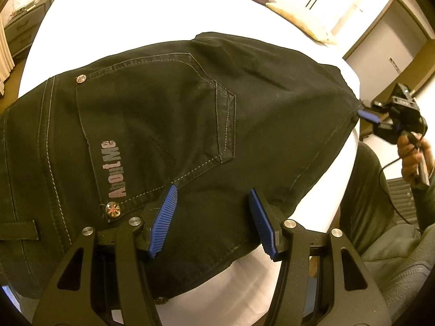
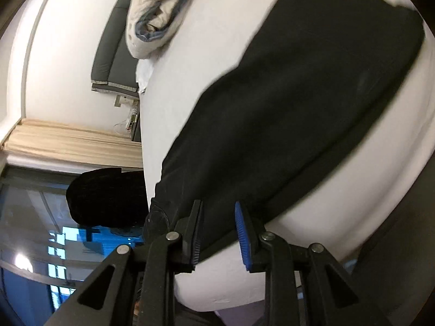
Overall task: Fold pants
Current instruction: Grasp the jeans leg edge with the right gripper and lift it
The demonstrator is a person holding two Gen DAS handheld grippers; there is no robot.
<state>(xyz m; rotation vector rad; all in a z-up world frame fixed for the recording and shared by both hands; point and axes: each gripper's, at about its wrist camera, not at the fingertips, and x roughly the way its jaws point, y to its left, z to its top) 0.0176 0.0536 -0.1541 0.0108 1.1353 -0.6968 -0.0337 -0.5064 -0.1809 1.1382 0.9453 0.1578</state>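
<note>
Black jeans point(image 1: 168, 125) lie on the white bed point(image 1: 108, 21), back pocket up, with "About Me" printed on the pocket. My left gripper point(image 1: 213, 193) is open, its blue pads just above the seat of the jeans near the bed's front edge, holding nothing. My right gripper shows in the left wrist view point(image 1: 367, 115) at the far right corner of the folded jeans, where its blue pads meet the cloth edge. In the right wrist view the jeans point(image 2: 299, 108) stretch away and the right gripper point(image 2: 217, 206) is partly open with the hem between its jaws.
Pillows point(image 1: 301, 19) lie at the head of the bed, and a rolled beige quilt point(image 2: 155, 19) sits beyond it. A drawer unit point(image 1: 19, 30) stands at the left. My legs in grey trousers point(image 1: 380, 217) are at the bed's right edge. A dark chair point(image 2: 106, 195) stands by the window.
</note>
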